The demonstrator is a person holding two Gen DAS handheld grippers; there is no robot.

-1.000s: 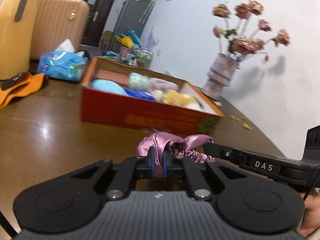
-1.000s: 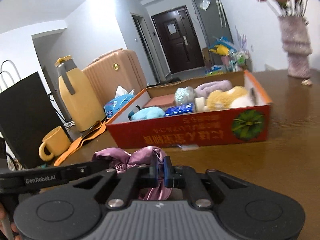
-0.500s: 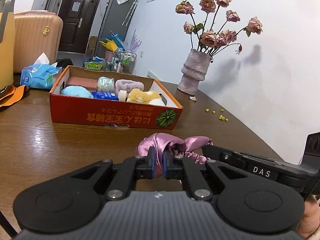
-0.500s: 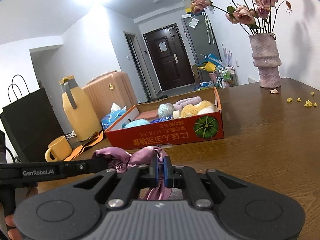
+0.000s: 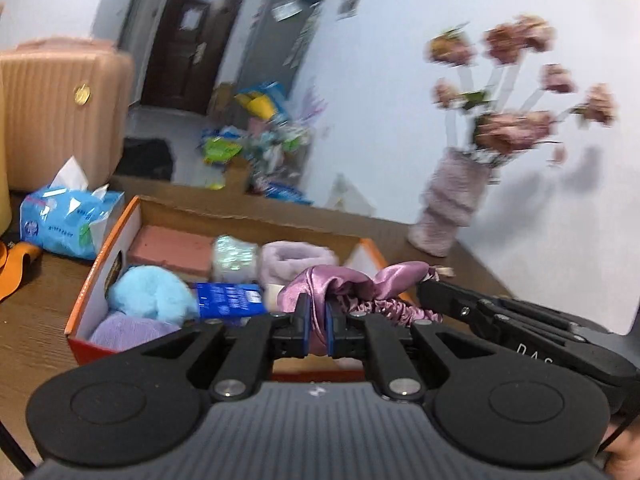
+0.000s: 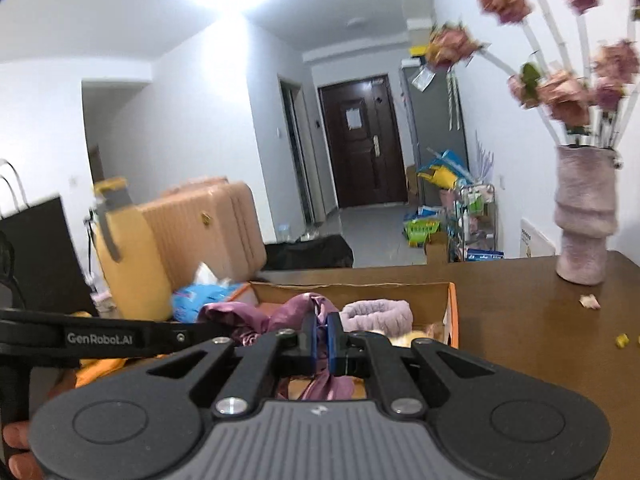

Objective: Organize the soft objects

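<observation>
Above open red cardboard box (image 5: 86,300): left gripper (image 5: 316,322) and right gripper (image 6: 322,338) both pinching same purple satin scrunchie (image 5: 344,280), cloth stretched between them over box contents.

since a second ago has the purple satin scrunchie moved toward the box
Yes. The purple satin scrunchie, clamped by both tools, was short of the red box's front wall over the table; now it hangs above the box's contents, near the lilac plush ring.

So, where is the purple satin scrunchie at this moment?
The purple satin scrunchie is pinched between both grippers, left gripper and right gripper, held over the near part of the red cardboard box, in front of the lilac fluffy band.
</observation>
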